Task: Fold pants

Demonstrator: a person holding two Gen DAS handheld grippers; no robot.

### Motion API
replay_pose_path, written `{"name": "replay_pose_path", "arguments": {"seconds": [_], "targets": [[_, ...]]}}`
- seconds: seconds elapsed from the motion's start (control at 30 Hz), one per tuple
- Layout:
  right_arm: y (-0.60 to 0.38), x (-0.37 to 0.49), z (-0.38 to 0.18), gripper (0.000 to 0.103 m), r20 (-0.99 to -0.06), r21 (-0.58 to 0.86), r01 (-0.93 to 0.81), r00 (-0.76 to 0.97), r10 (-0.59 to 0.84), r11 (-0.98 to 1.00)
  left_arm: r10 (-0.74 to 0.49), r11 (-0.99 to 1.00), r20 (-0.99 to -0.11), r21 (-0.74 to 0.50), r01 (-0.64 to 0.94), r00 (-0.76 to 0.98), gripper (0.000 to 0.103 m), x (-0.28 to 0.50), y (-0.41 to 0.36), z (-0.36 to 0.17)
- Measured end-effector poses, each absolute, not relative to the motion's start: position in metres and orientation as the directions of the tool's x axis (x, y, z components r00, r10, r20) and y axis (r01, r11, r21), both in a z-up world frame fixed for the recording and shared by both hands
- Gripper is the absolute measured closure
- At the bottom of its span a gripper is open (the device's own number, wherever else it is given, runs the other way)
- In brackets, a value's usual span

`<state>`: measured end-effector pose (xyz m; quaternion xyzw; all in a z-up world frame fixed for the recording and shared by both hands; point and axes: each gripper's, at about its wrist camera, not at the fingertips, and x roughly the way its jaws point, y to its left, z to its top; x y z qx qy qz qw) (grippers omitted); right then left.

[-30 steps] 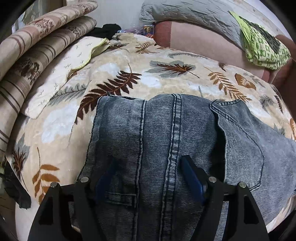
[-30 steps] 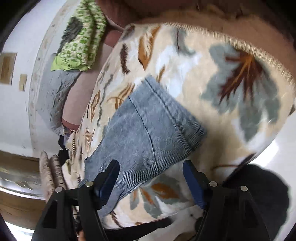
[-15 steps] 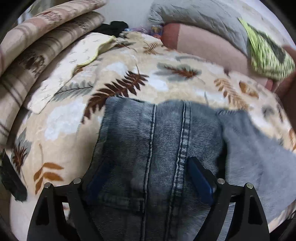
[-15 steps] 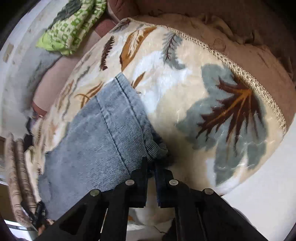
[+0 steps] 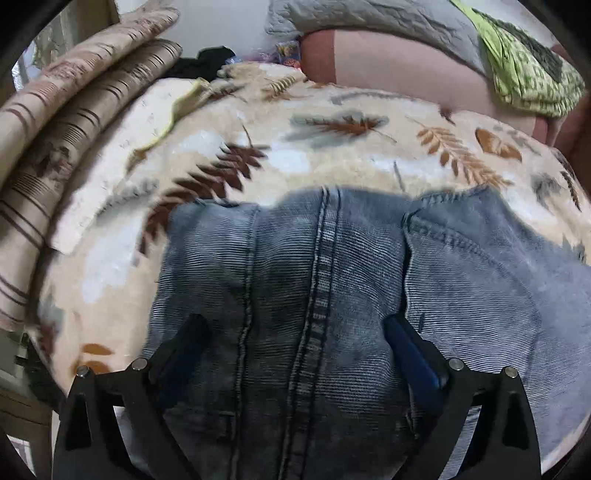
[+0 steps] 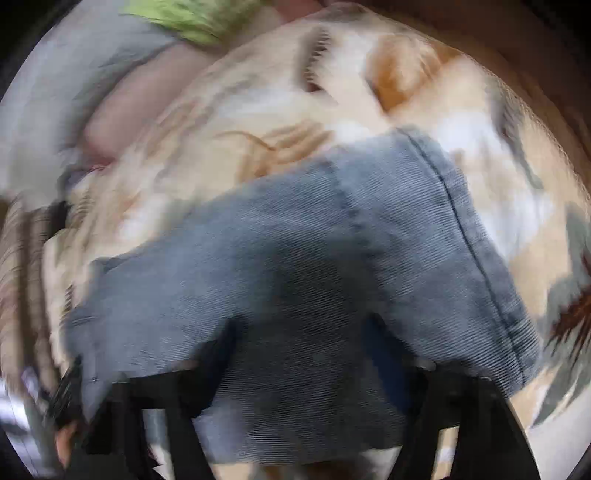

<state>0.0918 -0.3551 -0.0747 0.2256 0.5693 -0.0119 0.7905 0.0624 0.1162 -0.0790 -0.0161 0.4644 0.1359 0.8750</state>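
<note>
Blue-grey jeans [image 5: 325, 280] lie flat on a cream blanket with a leaf print [image 5: 332, 155]. In the left wrist view the centre seam runs up the middle and a back pocket [image 5: 461, 266] sits to the right. My left gripper [image 5: 295, 332] hovers over the waist end, its jaws wide and still opening, with denim under them but not pinched. The right wrist view is blurred. It shows a jeans leg [image 6: 332, 258] with its hem [image 6: 491, 280] at the right. My right gripper [image 6: 301, 347] is above that leg, its jaws opening and the pads not pressing.
Striped folded bedding [image 5: 55, 147] is piled at the left, with a cream cloth [image 5: 122, 147] beside it. A grey quilted pillow [image 5: 369, 18], a pinkish cushion [image 5: 406, 70] and a green patterned cloth [image 5: 528, 66] line the far side. The blanket's edge [image 6: 546, 406] drops off near the hem.
The right gripper snapped shut by the hem, then opened again while swinging and rolling over the leg. The left jaws spread wider and the view shifted slightly.
</note>
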Motion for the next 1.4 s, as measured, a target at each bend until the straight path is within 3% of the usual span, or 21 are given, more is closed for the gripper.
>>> {"name": "replay_pose_path", "arguments": {"seconds": [0.1, 0.2, 0.3, 0.43, 0.47, 0.5, 0.53, 0.67, 0.77, 0.83, 0.97, 1.07, 1.1, 1.2, 1.37, 1.4], "targets": [[-0.323, 0.102, -0.018, 0.039, -0.863, 0.276, 0.175, 0.478, 0.164, 0.945, 0.233, 0.958, -0.765, 0.072, -0.279, 0.6, 0.005, 0.05, 0.119, -0.062], [-0.252, 0.131, 0.009, 0.037, -0.817, 0.334, -0.062, 0.478, 0.322, 0.94, 0.236, 0.958, -0.81, 0.103, -0.267, 0.536, 0.005, 0.059, 0.119, -0.086], [-0.163, 0.165, -0.004, 0.037, -0.802, 0.391, -0.282, 0.362, 0.475, 0.876, 0.215, 0.958, -0.806, 0.065, -0.279, 0.551, 0.003, 0.06, 0.122, -0.093], [-0.088, 0.217, -0.042, 0.038, -0.832, 0.367, -0.379, 0.276, 0.482, 0.85, 0.202, 0.961, -0.805, 0.053, -0.271, 0.558, 0.003, 0.059, 0.124, -0.094], [-0.071, 0.229, -0.054, 0.041, -0.845, 0.356, -0.394, 0.251, 0.472, 0.847, 0.205, 0.961, -0.804, 0.058, -0.269, 0.558, 0.002, 0.059, 0.123, -0.094], [-0.06, 0.24, -0.064, 0.061, -0.853, 0.361, -0.403, 0.223, 0.472, 0.841, 0.203, 0.962, -0.804, 0.056, -0.268, 0.559, 0.002, 0.059, 0.124, -0.095], [-0.048, 0.245, -0.073, 0.095, -0.866, 0.356, -0.43, 0.183, 0.466, 0.83, 0.198, 0.962, -0.805, 0.051, -0.268, 0.559, 0.002, 0.061, 0.127, -0.096], [-0.028, 0.242, -0.079, 0.1, -0.916, 0.203, -0.523, 0.196, 0.349, 0.828, 0.197, 0.962, -0.805, 0.049, -0.268, 0.56, 0.002, 0.064, 0.128, -0.096], [-0.029, 0.254, -0.084, 0.103, -0.92, 0.15, -0.473, 0.255, 0.299, 0.868, 0.207, 0.961, -0.802, 0.062, -0.268, 0.56, 0.002, 0.065, 0.126, -0.096], [-0.028, 0.254, -0.089, 0.103, -0.914, 0.115, -0.467, 0.297, 0.278, 0.877, 0.204, 0.962, -0.8, 0.058, -0.266, 0.564, 0.002, 0.064, 0.126, -0.096], [-0.059, 0.243, -0.073, 0.099, -0.879, 0.235, -0.336, 0.326, 0.347, 0.912, 0.205, 0.962, -0.794, 0.054, -0.269, 0.573, 0.002, 0.061, 0.126, -0.095], [-0.102, 0.197, -0.04, 0.087, -0.821, 0.323, -0.295, 0.385, 0.421, 0.899, 0.206, 0.96, -0.794, 0.052, -0.274, 0.572, 0.002, 0.059, 0.126, -0.092], [-0.122, 0.176, -0.032, 0.077, -0.808, 0.359, -0.276, 0.387, 0.445, 0.891, 0.207, 0.96, -0.794, 0.051, -0.277, 0.572, 0.002, 0.058, 0.126, -0.091], [-0.178, 0.12, -0.027, 0.031, -0.786, 0.456, -0.187, 0.374, 0.492, 0.87, 0.221, 0.956, -0.787, 0.057, -0.288, 0.576, 0.002, 0.053, 0.12, -0.078], [-0.289, 0.085, -0.07, 0.029, -0.761, 0.581, 0.089, 0.413, 0.501, 0.809, 0.18, 0.97, -0.747, 0.029, -0.24, 0.64, 0.002, 0.038, 0.082, -0.044], [-0.312, 0.087, -0.093, 0.042, -0.779, 0.592, 0.187, 0.38, 0.498, 0.784, 0.149, 0.979, -0.752, 0.02, -0.204, 0.642, 0.002, 0.037, 0.07, -0.04]]}}
